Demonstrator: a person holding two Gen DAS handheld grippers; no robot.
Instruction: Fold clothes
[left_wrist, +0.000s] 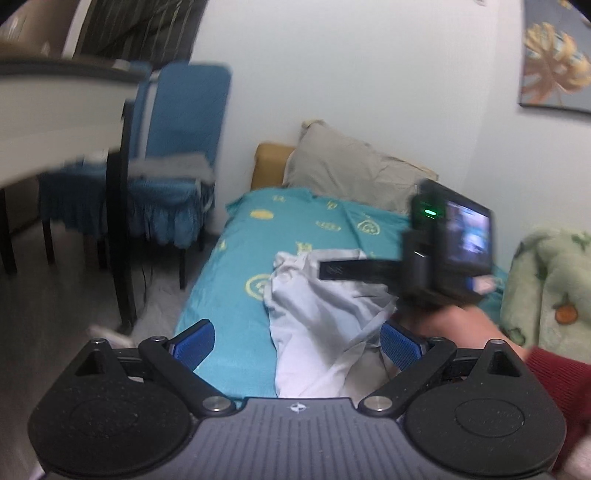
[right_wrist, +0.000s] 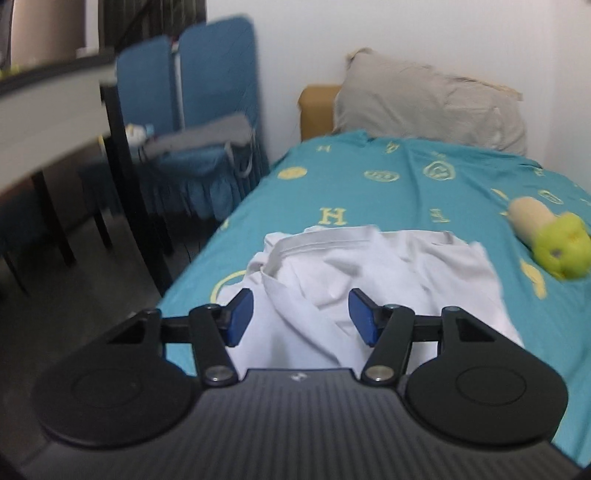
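Two views, one garment: a crumpled white shirt lies on the bed; neither tongs has hold of it

Left wrist view: the left tongs (left_wrist: 297, 345) stand wide open with nothing between the blue pads (left_wrist: 194, 343); the white shirt (left_wrist: 317, 321) lies bunched on the teal bedsheet (left_wrist: 229, 266), beyond and below the tips; whether the pads touch cloth cannot be told; the right tongs (left_wrist: 443, 251) show from the side, blurred, over the shirt's far part, in a hand (left_wrist: 454, 325) with a red sleeve (left_wrist: 557, 391)

Right wrist view: the right tongs (right_wrist: 301, 317) are open too, somewhat narrower, and empty; the white shirt (right_wrist: 369, 273) spreads under and ahead of them, its ribbed collar (right_wrist: 321, 238) toward the pillow (right_wrist: 428, 99); a yellow-green plush toy (right_wrist: 550, 240) lies on the teal bedsheet (right_wrist: 369, 192), near the shirt's right edge but apart from it

Step in hand: by my reading, the approach before the first grasp; the shirt is rumpled and unfolded

Next move calls for: each tongs closing on an edge or shoulder, one to a side, then drawing the cloth flat; the folds overlap, so pinching a single layer will likely take care
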